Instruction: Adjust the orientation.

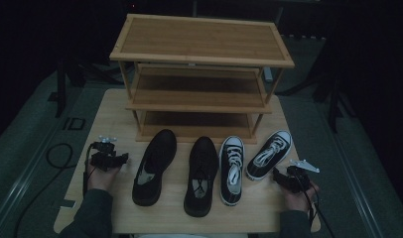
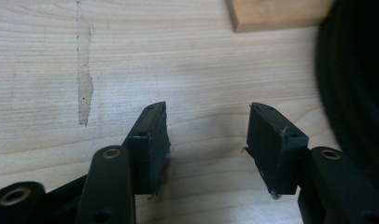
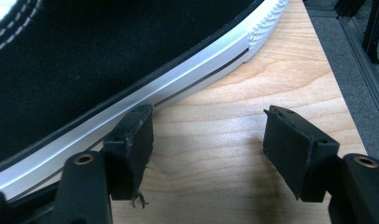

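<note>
Open right claw (image 3: 208, 135) beside unbranded black-and-white sneaker (image 3: 108, 60).

— How does the left tool (image 1: 121, 159) stand?
— Held low in the left hand (image 1: 101, 176), jaws spread wide, nothing between them.
— And the right tool (image 1: 277, 175)?
— The same: gripped by the right hand (image 1: 300, 194), jaws parted and empty.
</note>
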Demonstrator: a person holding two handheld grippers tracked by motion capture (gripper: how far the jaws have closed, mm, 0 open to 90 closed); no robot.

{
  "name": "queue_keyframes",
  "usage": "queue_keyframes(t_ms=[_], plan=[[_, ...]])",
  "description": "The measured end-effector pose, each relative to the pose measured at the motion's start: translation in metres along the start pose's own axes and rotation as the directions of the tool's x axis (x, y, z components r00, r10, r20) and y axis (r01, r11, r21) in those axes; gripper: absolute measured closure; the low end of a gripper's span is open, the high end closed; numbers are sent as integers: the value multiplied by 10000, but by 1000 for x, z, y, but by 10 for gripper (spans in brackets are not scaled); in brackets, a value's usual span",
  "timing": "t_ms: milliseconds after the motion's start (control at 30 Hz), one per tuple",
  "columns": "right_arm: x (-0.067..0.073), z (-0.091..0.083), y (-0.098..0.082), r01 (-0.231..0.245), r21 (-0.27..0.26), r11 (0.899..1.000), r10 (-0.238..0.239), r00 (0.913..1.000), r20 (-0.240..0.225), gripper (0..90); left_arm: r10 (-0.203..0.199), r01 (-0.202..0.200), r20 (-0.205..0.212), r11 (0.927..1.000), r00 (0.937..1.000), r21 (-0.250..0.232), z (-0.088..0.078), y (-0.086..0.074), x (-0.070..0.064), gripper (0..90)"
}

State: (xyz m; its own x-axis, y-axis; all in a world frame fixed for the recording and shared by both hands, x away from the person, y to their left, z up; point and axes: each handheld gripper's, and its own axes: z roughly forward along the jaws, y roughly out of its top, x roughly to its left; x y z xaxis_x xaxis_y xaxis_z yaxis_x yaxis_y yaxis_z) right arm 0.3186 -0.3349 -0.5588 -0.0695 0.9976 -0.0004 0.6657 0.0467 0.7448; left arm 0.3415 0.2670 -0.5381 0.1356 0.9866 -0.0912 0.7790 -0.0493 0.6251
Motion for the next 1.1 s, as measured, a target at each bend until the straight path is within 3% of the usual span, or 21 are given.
queue_keyframes(t_ms=[67, 100, 433, 467, 633, 700, 900, 1033, 1100], plan=[[0, 0, 0, -3, 4, 10000, 3, 10000, 2, 326, 11, -11, 30, 10000, 10000, 17, -2, 1, 0, 485], [0, 0, 0, -5, 6, 10000, 5, 10000, 1, 325, 367, -367, -24, 9993, 9993, 118, -9, 6, -3, 485], [-1, 0, 0, -52, 44, 10000, 52, 10000, 74, 292, 1207, -1205, 203, 9927, 9925, -84, -39, 35, -15, 506], [-1, 0, 0, -66, 51, 10000, 66, 9999, 87, 288, 1386, -1382, 432, 9903, 9894, -101, -45, 40, -20, 510], [-1, 1, 0, -80, 58, 10000, 79, 9999, 107, 282, 1714, -1713, 622, 9852, 9832, -68, -54, 47, -28, 521], [-1, 0, 0, -80, 61, 9999, 79, 9999, 108, 281, 2005, -2010, 734, 9796, 9769, -4, -61, 51, -35, 522], [-1, 1, 0, -80, 59, 10000, 80, 9999, 108, 281, 2165, -2183, 966, 9759, 9715, 78, -69, 55, -43, 532], [-1, 1, 0, -80, 60, 9999, 79, 9999, 109, 281, 2443, -2481, 1294, 9686, 9610, 139, -79, 56, -53, 534], [-1, 1, 0, -78, 59, 10000, 78, 9999, 108, 281, 2475, -2516, 1344, 9677, 9595, 140, -81, 56, -55, 534]])
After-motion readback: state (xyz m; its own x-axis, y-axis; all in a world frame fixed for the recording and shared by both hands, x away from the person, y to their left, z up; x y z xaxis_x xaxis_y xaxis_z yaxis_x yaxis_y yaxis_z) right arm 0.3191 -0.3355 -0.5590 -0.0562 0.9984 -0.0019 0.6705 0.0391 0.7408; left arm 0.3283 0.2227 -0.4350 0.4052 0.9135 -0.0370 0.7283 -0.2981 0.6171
